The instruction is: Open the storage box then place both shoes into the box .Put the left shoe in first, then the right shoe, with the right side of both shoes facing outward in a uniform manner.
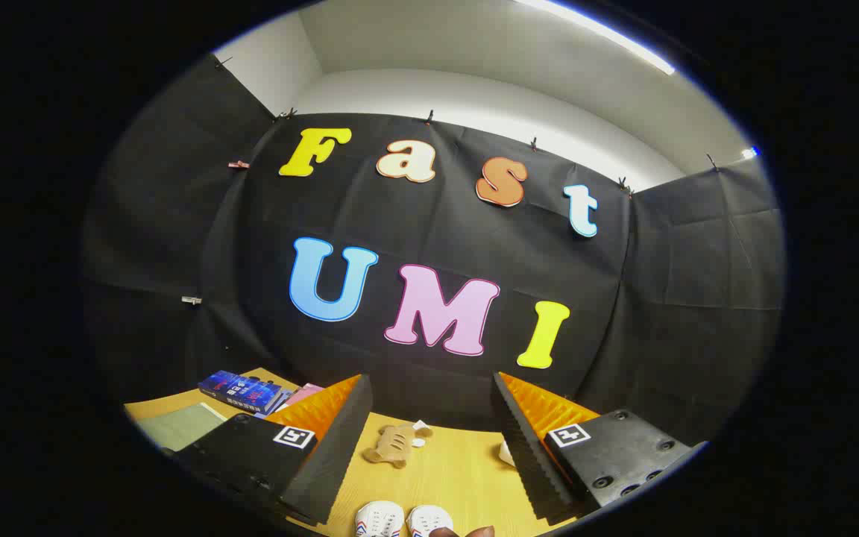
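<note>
1. The wooden table [452, 477] spreads out beyond the gripper [433, 440], whose jaws stand spread wide with nothing between them but bare tabletop.
2. By the look of it, the task is at its very start: the opening of the storage box seems not yet begun, and the gripper is held high, tilted toward the booth wall.
3. A stack of books [241, 393] and a greenish sheet [180, 425] lie off to the left, behind the left finger.
4. The pair of white shoes [403, 520] sits side by side close under the gripper, toes cut off so left and right cannot be told apart.
5. A tan, sandal-like item [394, 445] lies ahead between the fingers, its nature unclear.
6. The next move likely calls for tipping the gripper downward to find the box lid.
</note>
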{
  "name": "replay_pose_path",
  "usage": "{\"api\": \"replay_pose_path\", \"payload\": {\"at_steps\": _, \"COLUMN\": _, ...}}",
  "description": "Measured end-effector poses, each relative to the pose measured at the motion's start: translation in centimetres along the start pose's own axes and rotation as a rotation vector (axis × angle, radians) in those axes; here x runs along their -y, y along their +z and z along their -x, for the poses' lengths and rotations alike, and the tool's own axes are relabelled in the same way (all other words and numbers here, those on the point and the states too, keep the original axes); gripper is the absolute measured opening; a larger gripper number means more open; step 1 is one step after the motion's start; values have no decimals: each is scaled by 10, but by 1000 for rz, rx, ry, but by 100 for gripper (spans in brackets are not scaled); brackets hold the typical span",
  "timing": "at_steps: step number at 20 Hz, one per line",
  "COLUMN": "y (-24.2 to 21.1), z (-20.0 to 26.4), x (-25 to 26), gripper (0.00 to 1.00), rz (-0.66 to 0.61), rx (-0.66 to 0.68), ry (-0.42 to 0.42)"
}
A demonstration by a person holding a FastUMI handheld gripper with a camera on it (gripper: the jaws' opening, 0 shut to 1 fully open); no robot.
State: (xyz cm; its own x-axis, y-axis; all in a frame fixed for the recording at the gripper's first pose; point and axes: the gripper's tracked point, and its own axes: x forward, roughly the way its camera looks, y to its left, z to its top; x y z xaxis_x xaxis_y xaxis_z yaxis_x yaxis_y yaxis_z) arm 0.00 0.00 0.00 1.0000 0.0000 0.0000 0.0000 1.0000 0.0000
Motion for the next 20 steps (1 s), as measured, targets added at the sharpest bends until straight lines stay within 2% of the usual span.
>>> {"api": "replay_pose_path", "payload": {"at_steps": 10, "y": -25, "z": -1, "x": -6, "gripper": 97, "rz": -51, "rx": -50, "ry": 43}}
{"api": "replay_pose_path", "payload": {"at_steps": 16, "y": -20, "z": 3, "x": 6, "gripper": 97, "rz": 0, "rx": -40, "ry": 21}}
{"api": "replay_pose_path", "payload": {"at_steps": 20, "y": -31, "z": 3, "x": -8, "gripper": 97, "rz": -30, "rx": -66, "ry": 53}}
